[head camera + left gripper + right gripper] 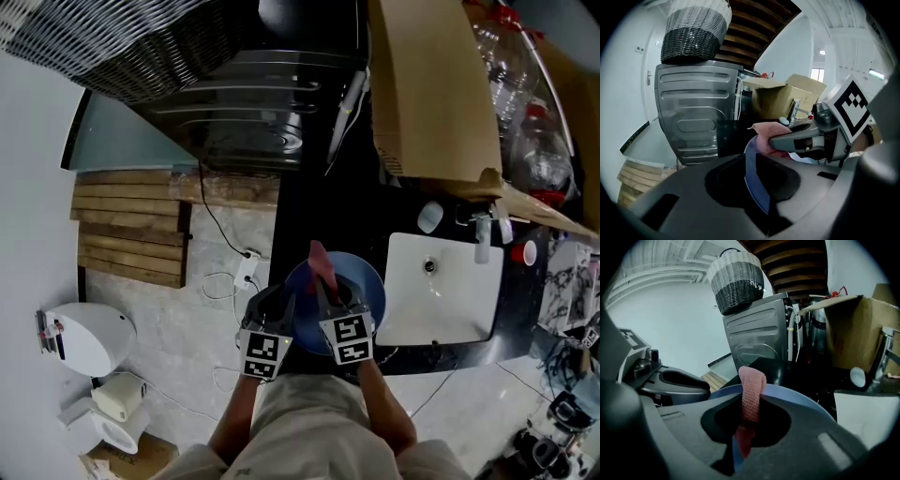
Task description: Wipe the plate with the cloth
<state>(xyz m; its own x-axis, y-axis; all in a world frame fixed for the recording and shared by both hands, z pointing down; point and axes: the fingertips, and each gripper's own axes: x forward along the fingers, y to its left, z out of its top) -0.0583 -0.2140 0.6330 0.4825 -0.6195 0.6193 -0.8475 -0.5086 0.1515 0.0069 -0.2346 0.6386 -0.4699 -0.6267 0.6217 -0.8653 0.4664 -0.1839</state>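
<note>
Blue plate (364, 279) is held over the near edge of a dark counter (319, 211), just left of a white sink (441, 300). The left gripper (281, 309) has its jaws pressed on the left rim of the plate; in the left gripper view this rim stands edge-on between them. The right gripper (330, 295) is just beside it, on the right. Its jaws pinch a pink cloth (321, 261), and the cloth touches the surface of the plate. In the right gripper view the cloth rises as a folded loop from between the jaws, with the plate curving behind it. In the head view the far end of the cloth reaches past the far rim of the plate.

On the far side of the counter stands a grey metal machine (248, 122), and a woven basket (103, 42) sits on top of it. A cardboard box (431, 94) is to the right of the machine, far from the sink. On the floor at the left lie wooden slats (127, 225), and nearer is a white toilet (89, 339).
</note>
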